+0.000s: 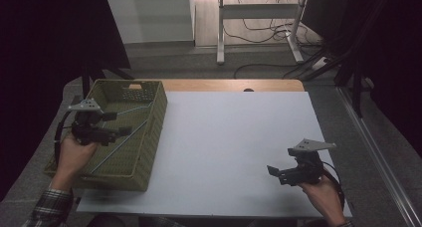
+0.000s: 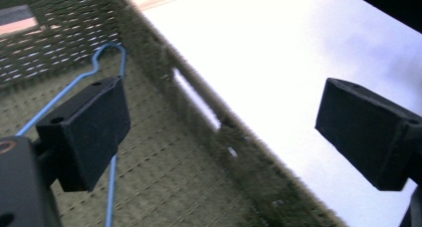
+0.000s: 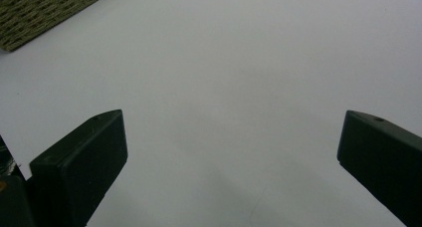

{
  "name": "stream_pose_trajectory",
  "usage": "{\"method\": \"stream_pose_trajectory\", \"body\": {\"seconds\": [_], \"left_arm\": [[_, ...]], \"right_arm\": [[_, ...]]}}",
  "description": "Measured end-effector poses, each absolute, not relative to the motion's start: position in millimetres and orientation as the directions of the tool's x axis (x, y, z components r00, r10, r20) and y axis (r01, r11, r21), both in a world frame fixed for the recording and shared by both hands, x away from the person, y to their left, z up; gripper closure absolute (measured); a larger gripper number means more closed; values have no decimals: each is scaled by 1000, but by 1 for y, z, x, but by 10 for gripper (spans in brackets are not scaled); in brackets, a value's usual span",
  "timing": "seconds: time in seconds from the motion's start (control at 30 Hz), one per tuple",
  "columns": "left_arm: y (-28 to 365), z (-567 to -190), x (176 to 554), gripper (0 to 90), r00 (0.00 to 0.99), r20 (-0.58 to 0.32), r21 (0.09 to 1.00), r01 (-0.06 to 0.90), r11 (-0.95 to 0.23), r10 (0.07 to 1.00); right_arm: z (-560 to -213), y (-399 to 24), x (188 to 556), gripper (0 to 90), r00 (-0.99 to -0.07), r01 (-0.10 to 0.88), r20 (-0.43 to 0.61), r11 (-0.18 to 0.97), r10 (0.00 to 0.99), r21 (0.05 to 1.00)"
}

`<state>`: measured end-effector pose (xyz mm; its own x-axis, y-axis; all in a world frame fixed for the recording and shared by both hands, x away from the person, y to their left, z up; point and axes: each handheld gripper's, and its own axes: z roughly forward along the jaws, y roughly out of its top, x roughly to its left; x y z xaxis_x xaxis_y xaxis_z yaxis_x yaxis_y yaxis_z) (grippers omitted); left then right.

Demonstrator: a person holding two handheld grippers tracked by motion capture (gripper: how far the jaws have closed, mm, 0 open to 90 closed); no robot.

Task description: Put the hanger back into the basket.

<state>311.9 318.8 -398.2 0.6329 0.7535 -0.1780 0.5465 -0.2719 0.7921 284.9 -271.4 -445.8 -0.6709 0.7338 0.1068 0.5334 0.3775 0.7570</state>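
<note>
An olive woven basket (image 1: 155,118) stands on the left of the white table top (image 1: 234,137). A thin blue wire hanger (image 1: 112,154) lies inside it, hook toward the far end. My left gripper (image 1: 118,124) hovers open over the basket's inside, near its right wall, with nothing between the jaws. In the left gripper view the hanger (image 2: 69,90) runs behind the left jaw, and the basket wall (image 2: 199,102) with its handle slot crosses between the jaws of the left gripper (image 2: 224,112). My right gripper (image 1: 276,174) is open and empty over bare table at the near right.
A strip of wooden desk (image 1: 224,85) shows behind the white top. Beyond it are floor cables and the legs of a white stand (image 1: 221,33). The basket's corner (image 3: 40,8) lies far off in the right gripper view, beyond the open right gripper (image 3: 234,152).
</note>
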Motion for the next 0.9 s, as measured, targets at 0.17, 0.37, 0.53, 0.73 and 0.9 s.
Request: {"method": "stream_pose_trajectory", "body": {"seconds": [0.17,0.37,0.53,0.73,0.9], "left_arm": [[306,-395,303,55,658,-160,814,509,-278,736],[292,-393,295,44,680,-136,822,483,-301,721],[281,-392,288,40,692,-132,831,468,-301,710],[269,-395,280,29,698,-131,837,459,-299,704],[261,-397,274,24,699,-138,843,455,-287,702]], "right_arm": [[-446,-274,282,0,-672,533,106,379,733,756],[-445,-276,279,0,-674,529,102,381,732,758],[-444,-278,277,0,-675,526,100,381,731,760],[-444,-280,274,0,-674,525,99,381,732,762],[-444,-281,272,0,-675,524,101,379,731,763]]}}
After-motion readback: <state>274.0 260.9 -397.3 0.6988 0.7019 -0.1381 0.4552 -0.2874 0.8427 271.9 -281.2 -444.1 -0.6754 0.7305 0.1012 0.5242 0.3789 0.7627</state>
